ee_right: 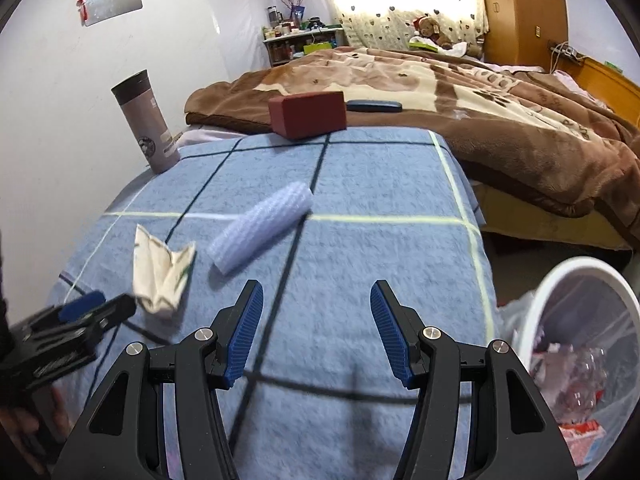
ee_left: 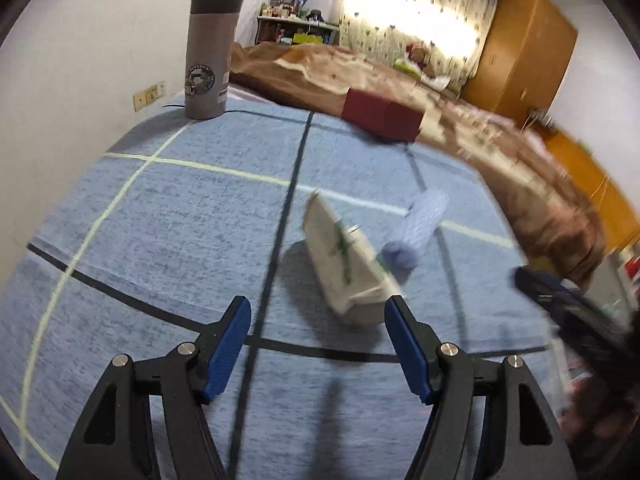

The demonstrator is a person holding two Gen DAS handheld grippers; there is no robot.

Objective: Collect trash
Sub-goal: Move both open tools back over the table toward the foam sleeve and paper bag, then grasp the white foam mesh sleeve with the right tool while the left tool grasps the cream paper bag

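Note:
A crumpled cream paper carton with green print (ee_left: 346, 258) lies on the blue checked cloth; it also shows in the right wrist view (ee_right: 162, 276). A pale lilac foam net sleeve (ee_right: 262, 226) lies beside it, blurred in the left wrist view (ee_left: 420, 224). My left gripper (ee_left: 318, 314) is open and empty, with the carton just ahead of its right finger. My right gripper (ee_right: 316, 300) is open and empty, a little short of the sleeve. The left gripper also shows at the lower left of the right wrist view (ee_right: 86, 312). A white trash bin (ee_right: 576, 344) with a clear liner holds wrappers at the right.
A grey thermos (ee_left: 210, 52) stands at the cloth's far left corner. A dark red box (ee_right: 308, 114) sits at the far edge, with a dark blue case (ee_right: 374, 106) behind it. A brown blanket (ee_right: 460, 92) covers the bed beyond. A wooden wardrobe (ee_right: 520, 8) stands behind.

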